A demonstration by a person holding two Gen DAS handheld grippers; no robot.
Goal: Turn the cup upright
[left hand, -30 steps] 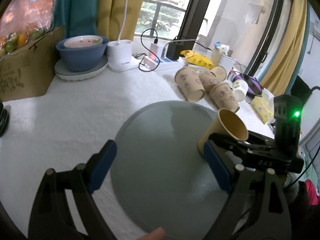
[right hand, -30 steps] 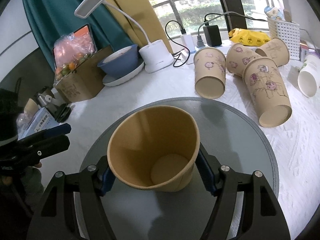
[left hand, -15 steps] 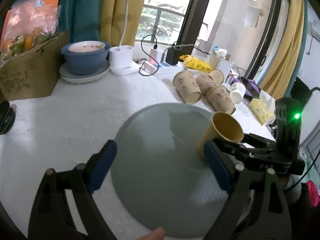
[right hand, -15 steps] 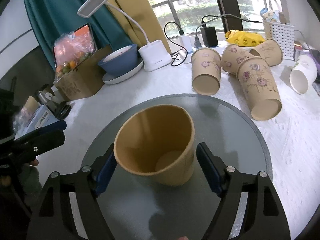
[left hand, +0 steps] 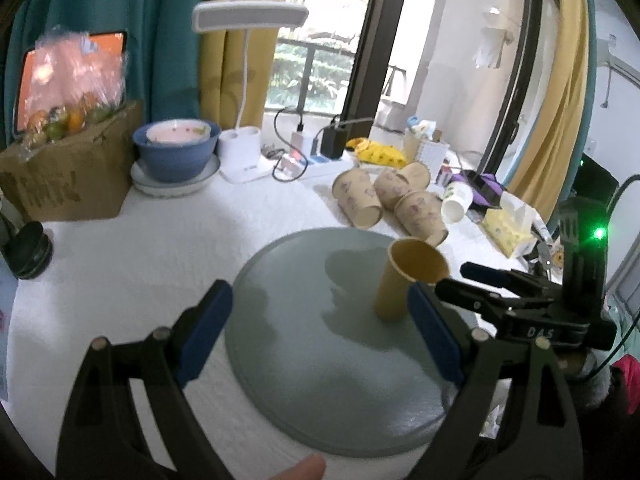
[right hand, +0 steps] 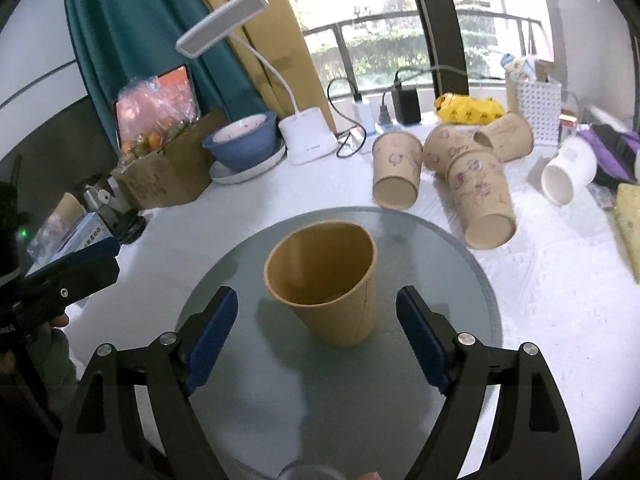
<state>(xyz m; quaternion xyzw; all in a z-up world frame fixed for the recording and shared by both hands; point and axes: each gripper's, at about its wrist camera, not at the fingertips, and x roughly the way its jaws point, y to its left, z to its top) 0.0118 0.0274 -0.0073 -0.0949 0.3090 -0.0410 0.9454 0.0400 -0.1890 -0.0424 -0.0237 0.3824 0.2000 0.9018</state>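
A plain tan paper cup [right hand: 326,280] stands upright, mouth up, on the round grey tray [right hand: 460,280]. My right gripper [right hand: 316,330] is open, its blue pads either side of the cup's near face and clear of it. In the left wrist view the same cup [left hand: 408,278] stands at the right of the tray [left hand: 304,340], with the right gripper [left hand: 472,280] just behind it. My left gripper [left hand: 320,332] is open and empty above the tray's near side.
Several patterned paper cups [right hand: 400,174] and a white cup [right hand: 568,176] lie on their sides beyond the tray. A blue bowl on a plate [right hand: 244,146], a white desk lamp [right hand: 308,140], a cardboard box [right hand: 168,172] and chargers stand at the back.
My right gripper has opened, let go of the cup and drawn back. The cup now stands free and upright on the tray. Both wrist views have pulled back and risen.
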